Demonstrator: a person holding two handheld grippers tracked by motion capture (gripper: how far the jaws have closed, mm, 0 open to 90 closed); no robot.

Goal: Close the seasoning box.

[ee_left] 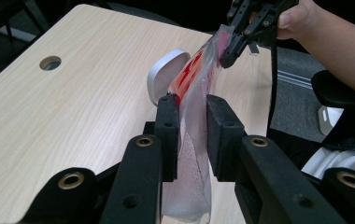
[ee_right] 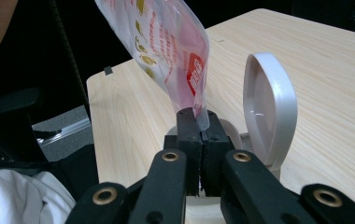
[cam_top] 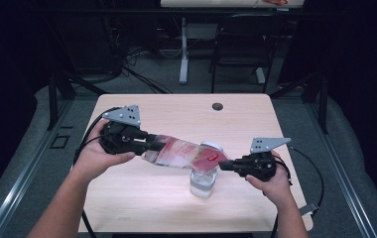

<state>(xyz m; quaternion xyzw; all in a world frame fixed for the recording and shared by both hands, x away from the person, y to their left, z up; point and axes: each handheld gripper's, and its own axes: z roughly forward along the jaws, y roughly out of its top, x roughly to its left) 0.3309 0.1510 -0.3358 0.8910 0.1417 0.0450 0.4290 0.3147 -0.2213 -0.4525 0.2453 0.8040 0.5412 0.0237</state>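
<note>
The clear plastic bag [cam_top: 184, 153] with red print is stretched in the air between the two grippers, above the near middle of the table [cam_top: 176, 111]. The left gripper [cam_top: 159, 145] is clenched on the fuller end of the bag, which is raised at the left. The right gripper [cam_top: 224, 164] pinches the lower corner of the bag, with its jaws closed tight on the thin plastic. This low corner hangs just over a small clear container [cam_top: 202, 184] that stands on the table, a little to the right of the middle. Its white hinged lid [cam_top: 210, 147] is open and stands upright at the far side.

I think the step in hand is pouring the pale grainy content of the bag into the container. If the bag mouth is open, I cannot tell. The next move probably asks for lifting the left end higher while the right gripper keeps the corner directly over the container opening, so that nothing falls on the table.
</note>
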